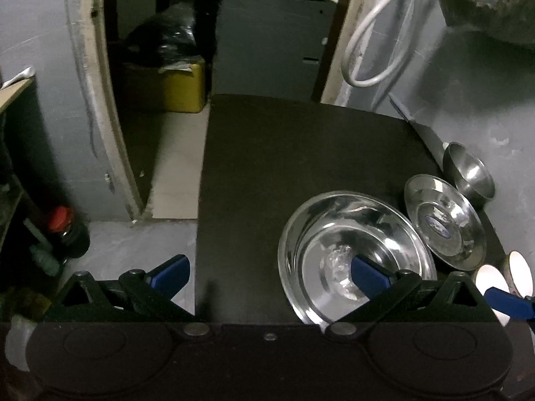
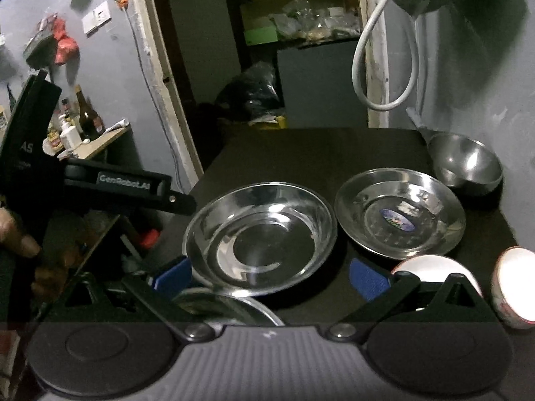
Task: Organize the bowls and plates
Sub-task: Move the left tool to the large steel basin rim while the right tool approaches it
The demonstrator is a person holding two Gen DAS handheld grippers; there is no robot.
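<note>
On the dark surface (image 2: pixel 301 153), steel dishes are seen arranged from left to right. At the far left of the right wrist view, the left hand-held gripper (image 2: pixel 180 202) is seen from the side above the surface's left edge, gripped by a hand (image 2: pixel 20 237); in its own view, the left hand-held gripper (image 1: pixel 269 272) is shown with its blue fingers (image 1: pixel 170 270) spread wide and nothing held between them. Next, a large steel plate (image 2: pixel 260 234) is seen lying flat, with another steel rim (image 2: pixel 227 307) partly visible just in front of it. The right hand-held gripper (image 2: pixel 271 275) is likewise shown spread apart, hovering empty over the near edge of the large plate. To the right, a smaller steel plate (image 2: pixel 399 215) bearing a sticker is placed just beside the large one. Behind it, near the wall, a steel bowl (image 2: pixel 464 163) is shown. At the right front edge, two white bowls (image 2: pixel 511 287) are seen, overexposed.
</note>
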